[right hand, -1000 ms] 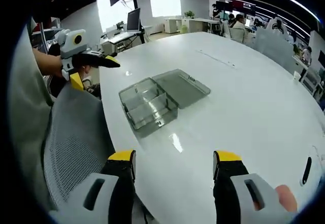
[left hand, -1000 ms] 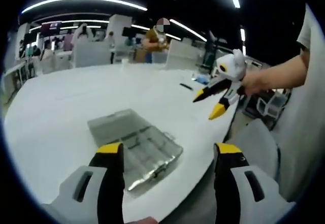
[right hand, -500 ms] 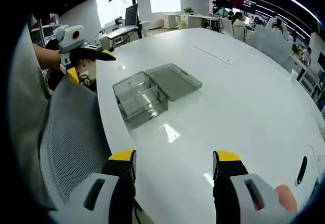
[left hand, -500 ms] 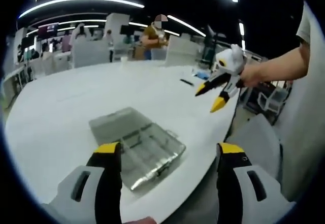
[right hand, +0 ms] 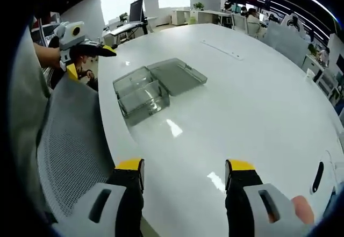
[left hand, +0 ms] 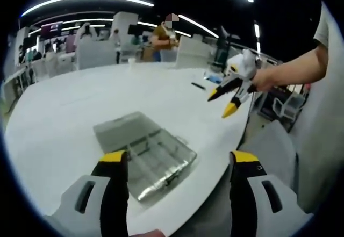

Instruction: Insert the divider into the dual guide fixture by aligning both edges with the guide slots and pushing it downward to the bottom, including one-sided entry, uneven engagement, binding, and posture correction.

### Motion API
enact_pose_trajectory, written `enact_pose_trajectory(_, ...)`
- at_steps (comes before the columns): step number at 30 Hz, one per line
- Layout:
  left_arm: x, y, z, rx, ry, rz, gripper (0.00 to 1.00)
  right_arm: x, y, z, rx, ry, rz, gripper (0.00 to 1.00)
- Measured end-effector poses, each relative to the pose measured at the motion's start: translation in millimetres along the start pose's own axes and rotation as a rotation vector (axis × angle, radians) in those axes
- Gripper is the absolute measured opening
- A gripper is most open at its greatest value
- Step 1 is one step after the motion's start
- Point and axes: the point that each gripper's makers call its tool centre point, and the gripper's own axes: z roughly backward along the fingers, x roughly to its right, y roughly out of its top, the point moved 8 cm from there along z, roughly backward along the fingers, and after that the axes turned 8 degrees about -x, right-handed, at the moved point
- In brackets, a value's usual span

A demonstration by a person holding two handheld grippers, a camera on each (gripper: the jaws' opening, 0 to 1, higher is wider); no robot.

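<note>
Left gripper view: the left gripper hangs open and empty, the clear fixture box just ahead of its left jaw on the white bench. Right gripper, also open and empty, is well back from it. No divider can be made out; unequal reach risks one-sided entry and binding.

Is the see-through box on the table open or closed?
Open. The clear box has its lid flipped back flat on the white table beside it, so its compartments face up.
</note>
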Motion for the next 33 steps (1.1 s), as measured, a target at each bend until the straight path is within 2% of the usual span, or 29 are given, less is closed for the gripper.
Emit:
enact_pose_trajectory(14,3.5,0.3,3,-0.030,0.003,-0.017,0.76,11,-14.4,-12,-0.081,0.018,0.080,0.58)
enact_pose_trajectory(33,16.3,-2.3,14,-0.039,0.026,-0.016,0.76,26,-26.9,-31,-0.193,0.045,0.213,0.56)
